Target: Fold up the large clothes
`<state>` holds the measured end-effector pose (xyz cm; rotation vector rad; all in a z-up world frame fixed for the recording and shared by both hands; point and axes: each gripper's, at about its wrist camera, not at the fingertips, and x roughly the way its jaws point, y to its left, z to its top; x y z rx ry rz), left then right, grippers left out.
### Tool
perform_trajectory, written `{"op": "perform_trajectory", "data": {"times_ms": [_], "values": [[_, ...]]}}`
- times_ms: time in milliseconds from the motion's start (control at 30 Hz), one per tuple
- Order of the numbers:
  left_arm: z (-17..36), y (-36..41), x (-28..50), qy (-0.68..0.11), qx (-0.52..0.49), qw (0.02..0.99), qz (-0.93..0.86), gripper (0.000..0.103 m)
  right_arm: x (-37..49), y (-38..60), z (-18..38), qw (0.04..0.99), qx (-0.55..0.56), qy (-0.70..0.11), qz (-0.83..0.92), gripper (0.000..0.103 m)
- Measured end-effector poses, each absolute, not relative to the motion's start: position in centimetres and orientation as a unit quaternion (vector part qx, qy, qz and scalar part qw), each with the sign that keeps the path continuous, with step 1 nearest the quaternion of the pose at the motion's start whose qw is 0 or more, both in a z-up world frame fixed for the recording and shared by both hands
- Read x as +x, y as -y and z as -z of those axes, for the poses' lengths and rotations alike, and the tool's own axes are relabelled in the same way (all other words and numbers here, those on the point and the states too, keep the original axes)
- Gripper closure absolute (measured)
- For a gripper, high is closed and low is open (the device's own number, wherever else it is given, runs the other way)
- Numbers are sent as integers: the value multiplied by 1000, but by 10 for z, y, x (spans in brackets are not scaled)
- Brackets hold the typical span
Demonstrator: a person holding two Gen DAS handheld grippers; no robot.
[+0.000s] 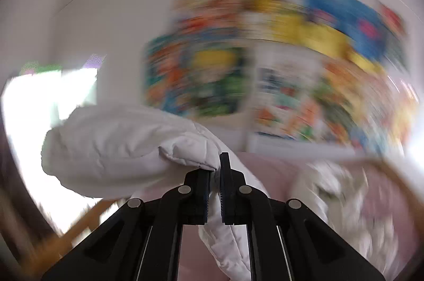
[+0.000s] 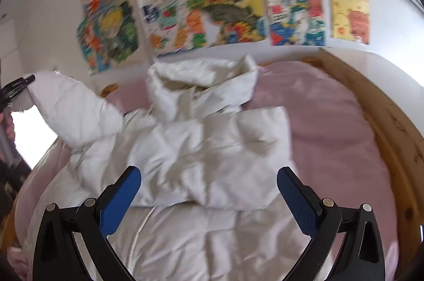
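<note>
- White puffer jacket (image 2: 201, 148) lies lengthwise on the pink bed (image 2: 331, 127) — collar toward the poster wall (image 2: 225, 5).
- Left gripper (image 1: 214, 169) pinches its raised sleeve (image 2: 76, 108).
- Right gripper (image 2: 209, 175) — spread wide, holding nothing.

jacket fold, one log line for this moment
left gripper shut on jacket sleeve, lifted | right gripper open above jacket | bed

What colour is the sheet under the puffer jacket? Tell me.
Pale pink sheet, clearest in the right wrist view, lying beneath the white puffer jacket.
</note>
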<state>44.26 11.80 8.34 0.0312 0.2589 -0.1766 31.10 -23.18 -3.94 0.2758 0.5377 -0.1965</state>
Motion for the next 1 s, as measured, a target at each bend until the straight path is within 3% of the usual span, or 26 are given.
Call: {"op": "perform_trajectory", "data": {"times_ms": [133, 267, 467, 500, 567, 667, 867, 1000], "values": [[-77, -25, 423, -138, 163, 958, 192, 98, 298, 263, 38, 944, 167, -247, 139, 0], [-27, 68, 406, -164, 308, 893, 286, 97, 286, 293, 42, 935, 197, -236, 175, 0], [57, 127, 389, -263, 379, 782, 419, 82, 277, 328, 61, 920, 232, -247, 199, 0], [66, 129, 389, -275, 380, 774, 425, 81, 276, 332, 66, 917, 241, -250, 196, 0], [82, 126, 384, -306, 367, 760, 441, 62, 274, 340, 76, 910, 269, -257, 185, 0], [86, 103, 379, -341, 311, 753, 470, 46, 272, 349, 90, 899, 319, -258, 154, 0], [62, 58, 392, -374, 193, 779, 464, 44, 276, 353, 106, 859, 451, -239, 28, 0], [37, 23, 417, -381, 113, 839, 373, 41, 298, 336, 90, 861, 446, -243, -19, 0]]}}
